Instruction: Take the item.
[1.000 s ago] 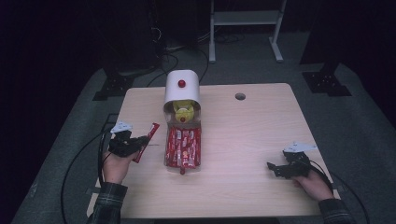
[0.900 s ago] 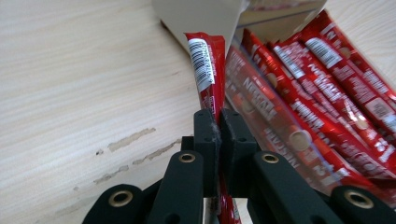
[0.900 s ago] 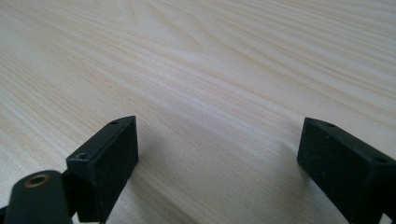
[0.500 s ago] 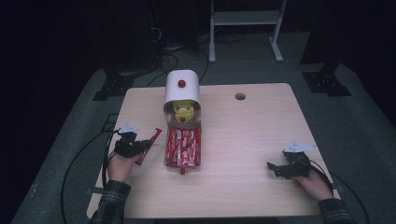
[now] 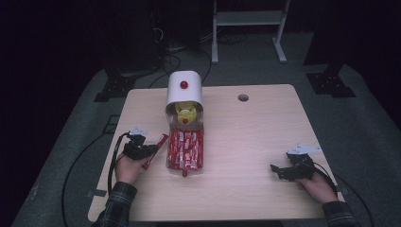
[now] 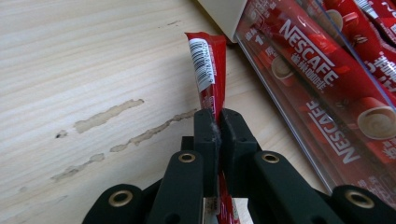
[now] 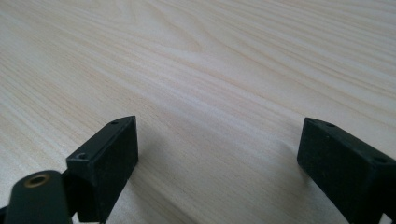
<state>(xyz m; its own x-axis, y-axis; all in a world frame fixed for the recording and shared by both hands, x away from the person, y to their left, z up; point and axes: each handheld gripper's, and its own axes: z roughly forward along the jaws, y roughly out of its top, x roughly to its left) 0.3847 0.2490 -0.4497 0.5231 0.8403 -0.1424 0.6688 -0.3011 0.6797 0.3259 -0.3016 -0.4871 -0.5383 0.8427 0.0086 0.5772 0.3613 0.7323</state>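
While pinched between closed jaws, sachet juts past left gripper.

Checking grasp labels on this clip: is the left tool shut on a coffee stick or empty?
Shut on it. The left tool has both jaws pressed against the red Nescafe stick, beside the clear dispenser tray.

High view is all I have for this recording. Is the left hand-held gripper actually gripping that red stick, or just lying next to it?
Observer: Gripping it. In the left gripper view the left hand-held gripper is shut on the red coffee stick.
Operator: Any print on the stick?
Observer: A barcode near its far end.
Operator: And the sticks in the clear tray?
Observer: The clear tray holds sticks printed Nescafe.
Operator: Right side?
Observer: The right hand-held gripper is open over bare table.
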